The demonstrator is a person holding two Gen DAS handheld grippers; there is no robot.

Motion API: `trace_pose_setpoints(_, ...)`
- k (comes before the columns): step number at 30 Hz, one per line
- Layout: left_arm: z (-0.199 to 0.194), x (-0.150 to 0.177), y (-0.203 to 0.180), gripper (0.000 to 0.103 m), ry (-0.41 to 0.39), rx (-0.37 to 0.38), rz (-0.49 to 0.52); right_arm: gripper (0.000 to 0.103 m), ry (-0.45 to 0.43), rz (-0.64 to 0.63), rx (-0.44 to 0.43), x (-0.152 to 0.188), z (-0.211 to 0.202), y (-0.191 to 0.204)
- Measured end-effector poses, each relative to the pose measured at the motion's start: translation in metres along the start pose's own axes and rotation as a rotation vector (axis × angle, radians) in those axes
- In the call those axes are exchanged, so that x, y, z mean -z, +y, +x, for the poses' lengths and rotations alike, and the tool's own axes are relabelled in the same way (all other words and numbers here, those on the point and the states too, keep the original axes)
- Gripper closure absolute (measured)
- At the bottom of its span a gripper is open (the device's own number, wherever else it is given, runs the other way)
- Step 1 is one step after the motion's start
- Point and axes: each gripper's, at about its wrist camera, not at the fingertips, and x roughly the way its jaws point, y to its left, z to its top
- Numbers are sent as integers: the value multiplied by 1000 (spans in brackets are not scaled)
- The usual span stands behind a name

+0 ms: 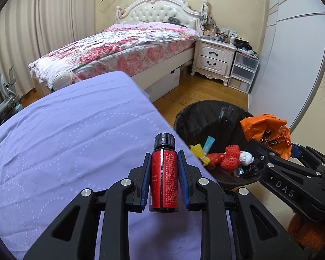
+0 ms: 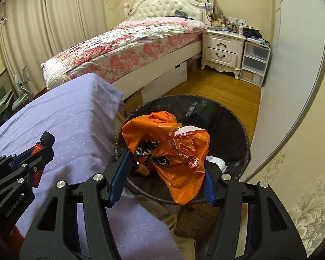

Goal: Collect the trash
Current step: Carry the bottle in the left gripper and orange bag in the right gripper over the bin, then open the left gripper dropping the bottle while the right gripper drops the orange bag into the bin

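My left gripper [image 1: 164, 158] is shut on a small dark bottle [image 1: 163, 173] with a red label and black cap, held upright over the lilac cloth near its right edge. In the right wrist view the same bottle [image 2: 44, 140] shows at the left. My right gripper [image 2: 165, 162] is shut on a crumpled orange plastic bag [image 2: 179, 151], which hangs over the near rim of the black-lined bin [image 2: 227, 117]. The bin [image 1: 197, 117] holds red and yellow foam netting [image 1: 229, 157], a white wad and a teal strip.
A lilac cloth [image 1: 75, 134] covers the surface at the left, its edge beside the bin. Behind are a floral bed [image 1: 119, 47], a white nightstand [image 1: 214, 58], plastic drawers [image 1: 243, 69] and wood floor [image 1: 205, 91]. A grey wardrobe door [image 2: 292, 86] curves at the right.
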Motion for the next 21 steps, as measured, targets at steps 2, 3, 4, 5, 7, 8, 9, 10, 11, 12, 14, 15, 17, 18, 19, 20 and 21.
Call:
trace_pose_setpoints(2,3,-6,-7,78,-9,6,13,46,-2,9,9,-1,1,-5)
trace_pose_setpoints(3,5,-10,-10,78,-14,10,19,46,-4,14,20,-2,2,-8)
trace_pose_setpoints(4,7,-14,-13,78,-18,12,23,46,-5,16,27,-3,3,-10)
trace_pose_setpoints(5,9,-17,-16,78,-22,14,26,46,-5,19,36,-4,5,-12)
trace_pose_setpoints(7,13,-25,-23,78,-32,20,35,46,-2,30,52,-7,10,-18)
trace_pose_setpoints(8,14,-27,-26,78,-38,21,40,46,0,39,56,-8,13,-21)
trace_pose_setpoints(9,17,-31,-30,78,-42,23,46,46,2,53,60,-9,15,-24)
trace_pose_setpoints(10,18,-32,-31,78,-42,23,50,46,2,61,64,-11,17,-27)
trace_pose_setpoints(11,21,-35,-34,78,-40,24,53,46,2,69,68,-13,19,-29)
trace_pose_setpoints(12,25,-38,-37,78,-37,26,57,46,0,77,74,-14,20,-31)
trace_pose_setpoints(14,31,-42,-39,78,-33,25,66,46,-6,94,83,-17,23,-35)
trace_pose_setpoints(15,34,-43,-40,78,-31,24,69,46,-7,98,85,-19,24,-37)
trace_pose_setpoints(17,41,-46,-41,78,-23,25,74,46,-10,106,91,-22,28,-39)
trace_pose_setpoints(18,44,-47,-42,78,-17,24,75,46,-11,109,94,-24,31,-40)
trace_pose_setpoints(19,47,-48,-43,78,-14,24,74,46,-11,110,98,-24,32,-40)
trace_pose_setpoints(20,50,-49,-44,78,-10,23,75,46,-10,111,101,-25,34,-40)
trace_pose_setpoints(21,54,-51,-44,78,-6,21,74,46,-9,113,105,-26,36,-41)
